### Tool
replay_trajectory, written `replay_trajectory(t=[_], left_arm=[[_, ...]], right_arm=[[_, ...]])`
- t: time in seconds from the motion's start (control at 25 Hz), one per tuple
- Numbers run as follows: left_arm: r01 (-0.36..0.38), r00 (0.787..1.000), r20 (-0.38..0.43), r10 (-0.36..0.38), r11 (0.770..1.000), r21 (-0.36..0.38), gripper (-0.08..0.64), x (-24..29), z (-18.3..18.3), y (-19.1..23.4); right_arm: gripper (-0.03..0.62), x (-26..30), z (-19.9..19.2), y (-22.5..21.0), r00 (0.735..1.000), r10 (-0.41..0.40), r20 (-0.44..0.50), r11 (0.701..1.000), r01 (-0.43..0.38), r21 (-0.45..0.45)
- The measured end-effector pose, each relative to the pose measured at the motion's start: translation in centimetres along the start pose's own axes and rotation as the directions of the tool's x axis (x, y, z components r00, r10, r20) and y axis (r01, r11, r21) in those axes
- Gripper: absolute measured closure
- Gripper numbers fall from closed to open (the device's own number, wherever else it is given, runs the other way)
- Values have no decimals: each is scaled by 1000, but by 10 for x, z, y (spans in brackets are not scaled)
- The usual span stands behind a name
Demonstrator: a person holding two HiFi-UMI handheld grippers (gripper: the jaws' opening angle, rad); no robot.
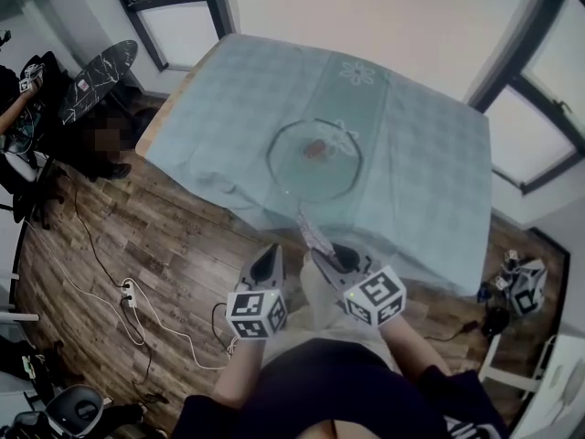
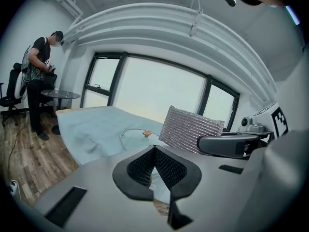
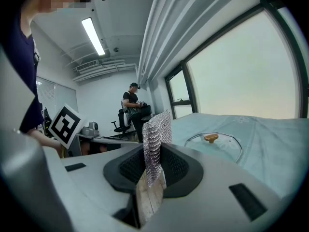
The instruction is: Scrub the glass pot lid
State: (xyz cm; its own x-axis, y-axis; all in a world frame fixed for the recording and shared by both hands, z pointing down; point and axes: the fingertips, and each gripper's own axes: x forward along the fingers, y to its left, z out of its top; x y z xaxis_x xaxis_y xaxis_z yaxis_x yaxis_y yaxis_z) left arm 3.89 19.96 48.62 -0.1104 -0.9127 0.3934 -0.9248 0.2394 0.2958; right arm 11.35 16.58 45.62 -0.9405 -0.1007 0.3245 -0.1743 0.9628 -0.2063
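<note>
Nearest the viewer, a person in a dark top is holding two claws close to the body, just short of the near edge of the surface [image 1: 164, 112]. The left claw [image 1: 270, 254] is sitting fully closed, its ribbed black pads meeting at the tips with nothing between them. It is probably being kept free to steady the lid once scrubbing starts.

The right claw [image 1: 327, 256] is clamping a silvery quilted scrubbing pad [image 1: 311, 231] by its lower edge. Most of the pad is standing up and forward past the jaws. Held this way, a broad face is being left clear to rub against glass.

The glass pot lid [image 1: 315, 176] is lying flat, with its small brownish knob [image 1: 315, 149] pointing up. It is resting near the middle of the surface on a pale blue-green cloth [image 1: 430, 172], well apart from both claws, and neither claw is touching it. Lying knob up, it is offering its domed top to the pad, and the cloth is likely cushioning it and helping to stop it sliding. Judging by the gap between pad and lid, scrubbing is not yet under way, and the pad needs carrying forward and down onto the glass.
</note>
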Motion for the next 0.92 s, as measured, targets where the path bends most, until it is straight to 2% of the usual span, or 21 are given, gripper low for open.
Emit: replay_trajectory(t=[0.24, 0.56, 0.92], left_arm=[[-20, 1000, 12, 20, 1000, 7, 557, -10, -5, -5], [-90, 995, 42, 92, 995, -48, 558, -2, 10, -7], [-79, 995, 61, 84, 995, -66, 557, -2, 6, -9]], right_arm=[[506, -8, 2, 3, 1000, -2, 21, 1000, 2, -2], [506, -9, 14, -13, 998, 60, -15, 998, -60, -31], [506, -4, 15, -9, 996, 82, -21, 995, -84, -56]])
